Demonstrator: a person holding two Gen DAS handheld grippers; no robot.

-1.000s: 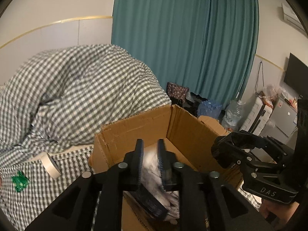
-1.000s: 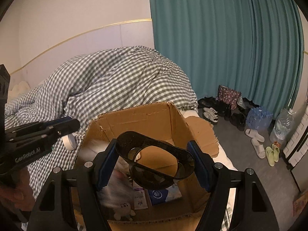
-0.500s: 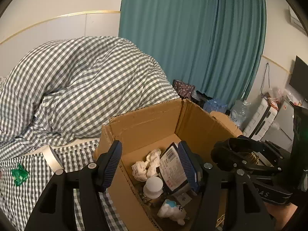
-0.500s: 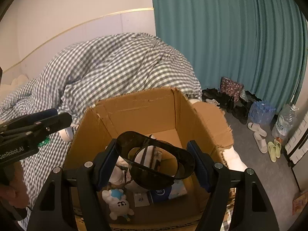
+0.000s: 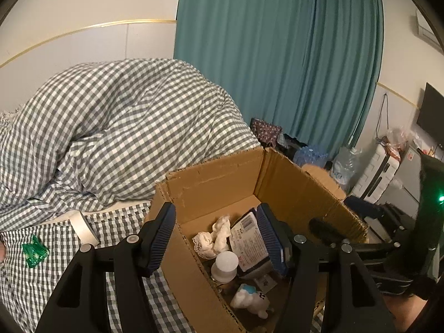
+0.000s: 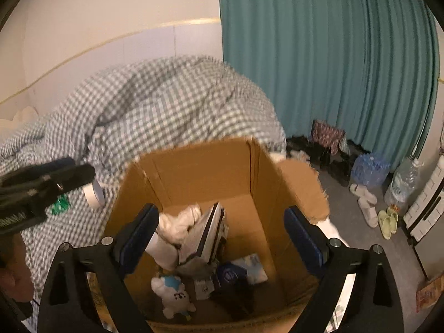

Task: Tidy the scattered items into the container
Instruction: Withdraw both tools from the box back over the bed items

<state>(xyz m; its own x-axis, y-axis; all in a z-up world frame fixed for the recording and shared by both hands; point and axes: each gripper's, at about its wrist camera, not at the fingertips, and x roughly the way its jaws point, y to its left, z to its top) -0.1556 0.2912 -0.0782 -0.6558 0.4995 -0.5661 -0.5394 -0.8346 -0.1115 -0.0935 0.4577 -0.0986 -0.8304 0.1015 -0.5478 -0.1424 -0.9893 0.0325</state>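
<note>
An open cardboard box (image 5: 211,177) (image 6: 199,166) stands on the checked bed. Inside lie a white crumpled cloth (image 5: 213,236), a labelled packet (image 5: 249,245) (image 6: 202,233), a white cap-shaped thing (image 5: 224,263), a small white plush toy (image 5: 251,299) (image 6: 173,294) and a blue pack (image 6: 231,273). My left gripper (image 5: 216,238) is open and empty over the box's left side. My right gripper (image 6: 222,238) is open and empty above the box. A roll of white tape (image 5: 83,227) (image 6: 94,193) and a green wrapper (image 5: 34,254) (image 6: 59,204) lie on the bed left of the box.
A heaped checked duvet (image 5: 119,127) fills the bed behind the box. A teal curtain (image 6: 327,63) hangs at the back. Shoes and slippers (image 6: 369,208), water bottles (image 6: 370,169) and a white suitcase (image 5: 377,172) stand on the floor at the right.
My left gripper opened and dropped the packet into the box. My right gripper let go of the dark round dish, which no longer sits between its fingers. The right view has tilted down into the box.
</note>
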